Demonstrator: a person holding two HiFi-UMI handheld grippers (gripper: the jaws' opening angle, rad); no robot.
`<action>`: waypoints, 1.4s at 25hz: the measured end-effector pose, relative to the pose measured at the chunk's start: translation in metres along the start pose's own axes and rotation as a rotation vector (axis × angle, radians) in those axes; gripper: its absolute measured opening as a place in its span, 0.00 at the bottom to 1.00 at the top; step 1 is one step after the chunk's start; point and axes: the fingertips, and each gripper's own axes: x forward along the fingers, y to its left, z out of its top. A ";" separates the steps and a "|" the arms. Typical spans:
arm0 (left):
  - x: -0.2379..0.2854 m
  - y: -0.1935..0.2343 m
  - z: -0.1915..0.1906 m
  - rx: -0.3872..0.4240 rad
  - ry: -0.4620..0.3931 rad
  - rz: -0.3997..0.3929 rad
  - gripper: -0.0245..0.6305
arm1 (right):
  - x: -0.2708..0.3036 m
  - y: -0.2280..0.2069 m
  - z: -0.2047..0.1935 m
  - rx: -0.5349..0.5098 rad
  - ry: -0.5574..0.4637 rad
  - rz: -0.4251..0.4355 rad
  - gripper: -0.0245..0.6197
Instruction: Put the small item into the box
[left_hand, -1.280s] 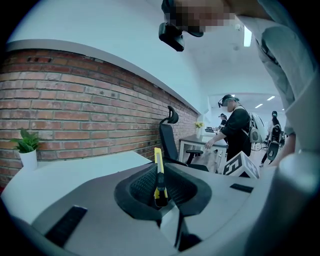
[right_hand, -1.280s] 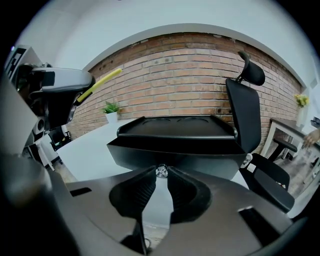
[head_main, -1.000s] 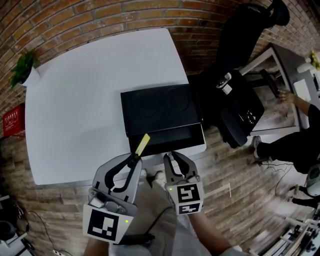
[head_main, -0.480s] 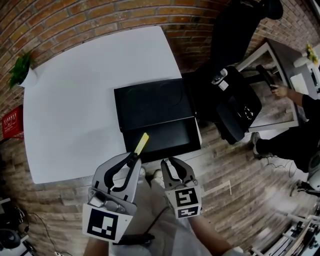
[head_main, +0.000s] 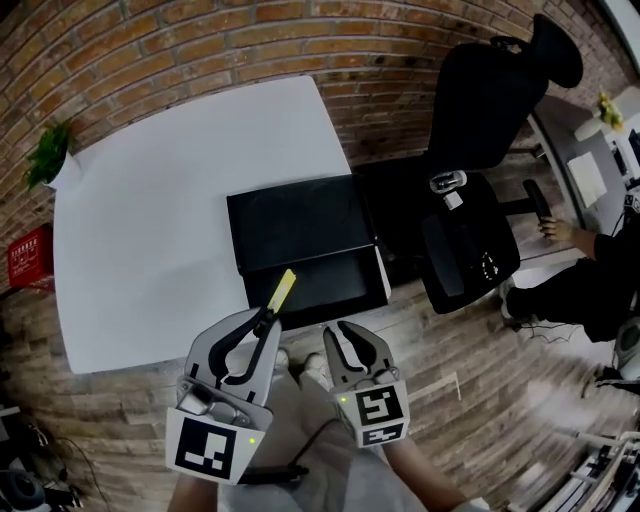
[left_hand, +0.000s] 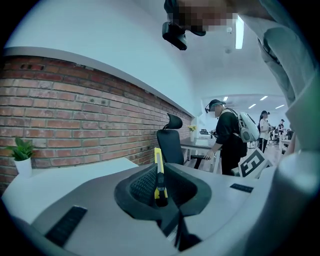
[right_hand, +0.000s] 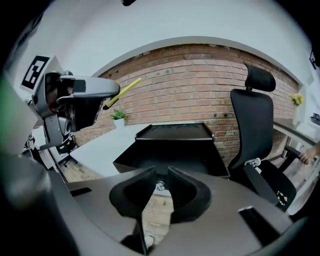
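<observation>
Shift: negligible, both tools still short of box | left tool (head_main: 265, 322): clamped on yellow cutter (head_main: 284, 288) | right tool (head_main: 338, 332): jaws slightly apart, empty | box (head_main: 300, 225): open on counter (head_main: 150, 200) | pending: advance, release inside.

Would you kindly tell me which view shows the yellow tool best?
The left gripper view: the yellow tool stands close up, clamped in the left tongs. The head view shows it small; the right gripper view, distant and sideways.
</observation>
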 end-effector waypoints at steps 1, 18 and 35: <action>-0.002 0.000 0.005 0.004 -0.007 0.000 0.12 | -0.005 -0.002 0.009 -0.005 -0.020 -0.007 0.18; -0.042 -0.007 0.097 0.066 -0.151 0.005 0.12 | -0.105 -0.040 0.152 -0.066 -0.335 -0.174 0.14; -0.052 -0.001 0.130 0.099 -0.207 0.006 0.12 | -0.135 -0.047 0.198 -0.082 -0.438 -0.223 0.14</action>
